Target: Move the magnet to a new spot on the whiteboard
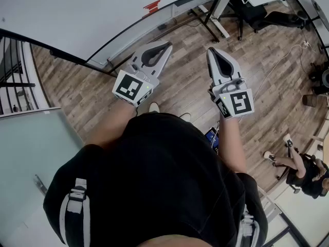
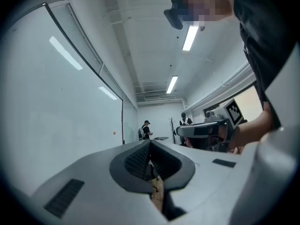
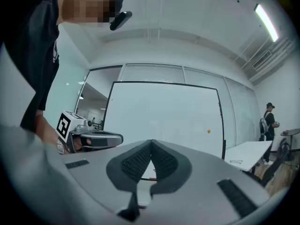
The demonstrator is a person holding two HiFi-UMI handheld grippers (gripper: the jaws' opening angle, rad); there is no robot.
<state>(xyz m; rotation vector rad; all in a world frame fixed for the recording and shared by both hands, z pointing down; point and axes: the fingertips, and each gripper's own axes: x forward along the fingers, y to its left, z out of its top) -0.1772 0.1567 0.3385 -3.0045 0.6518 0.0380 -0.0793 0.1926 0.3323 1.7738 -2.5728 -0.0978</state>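
The magnet is a small orange dot stuck on the right part of the big whiteboard, far beyond my jaws. The left gripper view shows the magnet too, on the whiteboard at the left. In the head view my left gripper and right gripper are held side by side at waist height over the wooden floor. Both point toward the whiteboard and are well short of it. Each is shut with nothing between its jaws. The right gripper sees the left gripper beside it.
A red item lies on the board's tray. Desks and an office chair stand at the far right. A person sits at the lower right. A white table stands right of the board, and people stand far down the room.
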